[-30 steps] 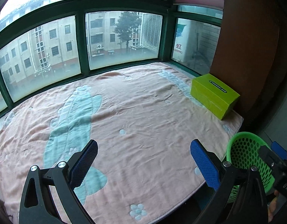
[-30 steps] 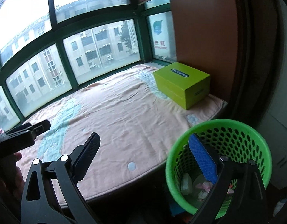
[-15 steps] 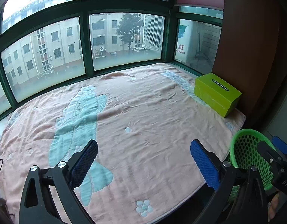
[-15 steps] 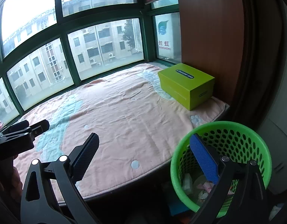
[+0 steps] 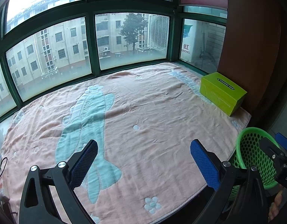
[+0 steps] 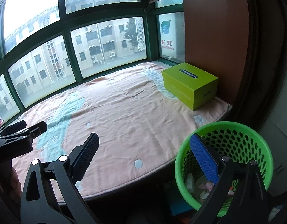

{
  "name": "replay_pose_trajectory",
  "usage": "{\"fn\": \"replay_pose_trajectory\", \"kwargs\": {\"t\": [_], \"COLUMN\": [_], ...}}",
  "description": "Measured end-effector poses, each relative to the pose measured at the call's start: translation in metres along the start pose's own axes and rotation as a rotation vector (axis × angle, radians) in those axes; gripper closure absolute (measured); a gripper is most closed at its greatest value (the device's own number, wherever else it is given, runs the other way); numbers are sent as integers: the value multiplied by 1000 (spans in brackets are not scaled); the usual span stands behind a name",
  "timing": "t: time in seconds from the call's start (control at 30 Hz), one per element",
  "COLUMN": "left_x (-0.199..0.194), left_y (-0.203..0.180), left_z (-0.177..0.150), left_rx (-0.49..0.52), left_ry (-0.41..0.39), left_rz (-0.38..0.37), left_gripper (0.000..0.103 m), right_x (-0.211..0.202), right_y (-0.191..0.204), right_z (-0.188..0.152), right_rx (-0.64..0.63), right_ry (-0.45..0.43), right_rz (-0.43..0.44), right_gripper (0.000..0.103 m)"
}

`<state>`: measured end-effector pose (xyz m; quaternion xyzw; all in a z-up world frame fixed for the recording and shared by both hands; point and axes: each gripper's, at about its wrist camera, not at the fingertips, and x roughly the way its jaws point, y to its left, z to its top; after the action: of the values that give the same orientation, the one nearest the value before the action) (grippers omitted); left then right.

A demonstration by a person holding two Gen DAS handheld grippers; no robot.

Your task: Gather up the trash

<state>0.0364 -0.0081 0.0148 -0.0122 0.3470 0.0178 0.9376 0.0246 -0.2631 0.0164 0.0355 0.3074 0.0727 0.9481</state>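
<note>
Both tongs, left point(image 5: 143, 160) and right point(image 6: 144, 154), gaping wide, gripping nothing. Crumpled paper trash point(image 6: 203, 185) already inside perforated green plastic basket point(image 6: 237, 130) beside bed's right edge. Could knock basket over.

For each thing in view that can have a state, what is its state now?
left tongs: open, empty
right tongs: open, empty
green basket: upright, trash at the bottom
green box: closed, flat on the blanket
blanket: spread out, slightly wrinkled
</note>
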Motion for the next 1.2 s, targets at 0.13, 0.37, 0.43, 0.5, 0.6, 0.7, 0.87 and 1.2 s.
{"fn": "replay_pose_trajectory", "kwargs": {"t": [0.13, 0.37, 0.43, 0.5, 0.6, 0.7, 0.87, 1.2], "left_x": [1, 1, 1, 1, 1, 1, 2, 1], "left_y": [0, 2, 2, 3, 3, 3, 4, 8], "left_z": [-1, -3, -2, -2, -3, -3, -3, -6], "left_rx": [1, 1, 1, 1, 2, 2, -1, -7], "left_ry": [3, 6, 6, 6, 7, 6, 10, 10], "left_rz": [4, 10, 10, 10, 11, 12, 14, 24], "left_gripper": [7, 7, 7, 7, 7, 7, 7, 7], "right_x": [0, 1, 1, 1, 1, 1, 1, 3], "right_y": [0, 1, 1, 1, 1, 2, 2, 6], "right_z": [0, -1, -1, -1, -1, -1, -1, -3], "right_rx": [0, -1, 0, -1, -3, 1, -1, -7], "right_ry": [0, 0, 0, 1, 1, 1, 2, 4], "right_rz": [1, 4, 5, 6, 5, 5, 6, 9], "right_gripper": [6, 6, 6, 6, 6, 6, 6, 6]}}
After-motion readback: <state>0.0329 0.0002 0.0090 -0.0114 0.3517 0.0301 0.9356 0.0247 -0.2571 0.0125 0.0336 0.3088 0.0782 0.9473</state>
